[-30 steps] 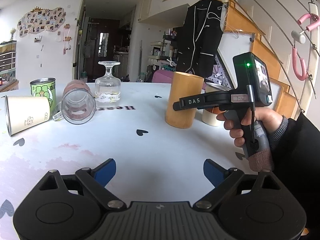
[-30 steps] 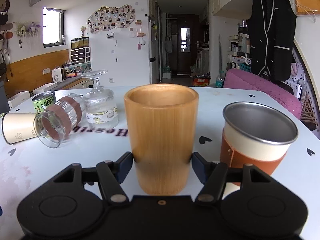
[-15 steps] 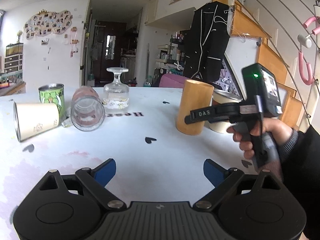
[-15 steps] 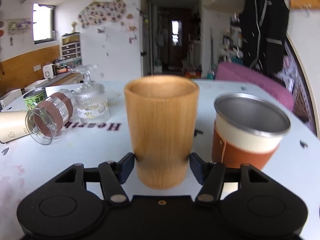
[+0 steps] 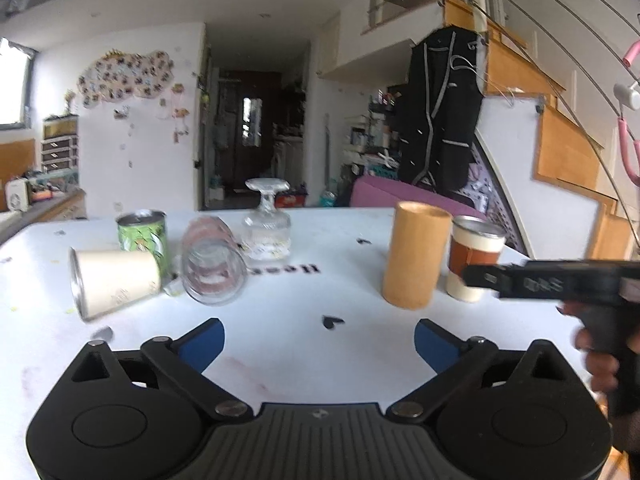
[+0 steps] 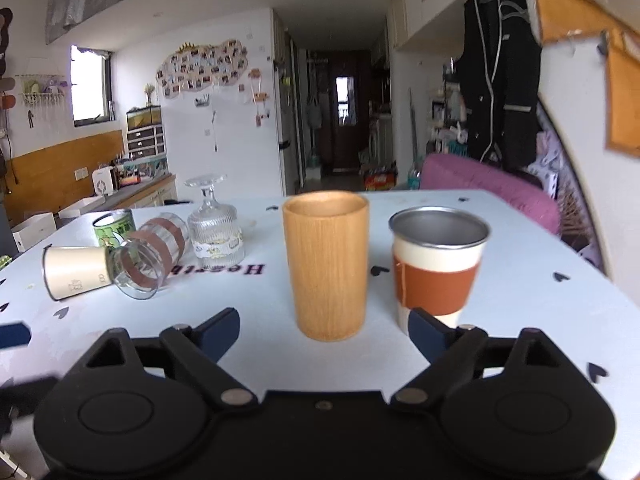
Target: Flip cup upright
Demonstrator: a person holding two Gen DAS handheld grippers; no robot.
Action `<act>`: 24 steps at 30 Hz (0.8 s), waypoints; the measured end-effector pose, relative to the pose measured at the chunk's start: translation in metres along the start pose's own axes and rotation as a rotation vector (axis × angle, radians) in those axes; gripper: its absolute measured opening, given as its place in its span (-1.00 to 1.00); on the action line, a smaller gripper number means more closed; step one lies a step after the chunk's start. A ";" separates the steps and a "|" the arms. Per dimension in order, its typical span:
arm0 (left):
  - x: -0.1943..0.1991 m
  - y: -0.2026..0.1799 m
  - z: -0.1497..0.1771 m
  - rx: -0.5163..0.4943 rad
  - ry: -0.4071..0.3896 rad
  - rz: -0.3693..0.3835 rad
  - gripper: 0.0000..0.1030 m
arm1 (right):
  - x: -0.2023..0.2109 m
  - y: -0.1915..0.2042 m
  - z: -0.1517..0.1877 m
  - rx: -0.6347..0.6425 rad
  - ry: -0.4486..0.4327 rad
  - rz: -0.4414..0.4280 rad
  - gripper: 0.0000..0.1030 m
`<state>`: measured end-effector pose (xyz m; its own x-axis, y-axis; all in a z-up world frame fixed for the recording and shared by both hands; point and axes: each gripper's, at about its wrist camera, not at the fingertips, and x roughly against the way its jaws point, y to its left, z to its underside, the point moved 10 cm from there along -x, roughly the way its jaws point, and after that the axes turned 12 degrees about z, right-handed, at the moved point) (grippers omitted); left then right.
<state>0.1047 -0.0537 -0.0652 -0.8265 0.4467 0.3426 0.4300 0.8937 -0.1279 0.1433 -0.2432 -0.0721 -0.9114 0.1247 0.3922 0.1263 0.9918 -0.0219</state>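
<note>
Wooden cup is standing upright on the table, and we're hovering both claws, left claw and right claw, spread and empty, while the glass cup and paper cup are lying sideways, waiting.

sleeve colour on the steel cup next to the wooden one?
Rust-brown band on the steel cup, cream above and below. Clearest in the right wrist view.

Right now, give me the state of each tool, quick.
Left tool: open, holding nothing.
Right tool: open, holding nothing; the wooden cup stands free just ahead of it.
</note>
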 end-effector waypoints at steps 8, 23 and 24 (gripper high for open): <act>0.024 0.011 -0.022 -0.010 -0.067 -0.095 1.00 | 0.049 -0.014 -0.008 -0.010 -0.098 0.022 0.86; 0.035 0.016 -0.028 -0.028 -0.079 -0.168 1.00 | 0.091 -0.008 -0.012 0.014 -0.181 0.014 1.00; 0.036 0.015 -0.028 -0.029 -0.080 -0.168 1.00 | 0.092 -0.008 -0.011 0.016 -0.181 0.016 1.00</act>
<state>0.0921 -0.0253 -0.0288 -0.9134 0.2938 0.2817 0.2925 0.9551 -0.0478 0.0632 -0.2400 -0.0257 -0.9650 0.1421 0.2203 0.1362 0.9898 -0.0416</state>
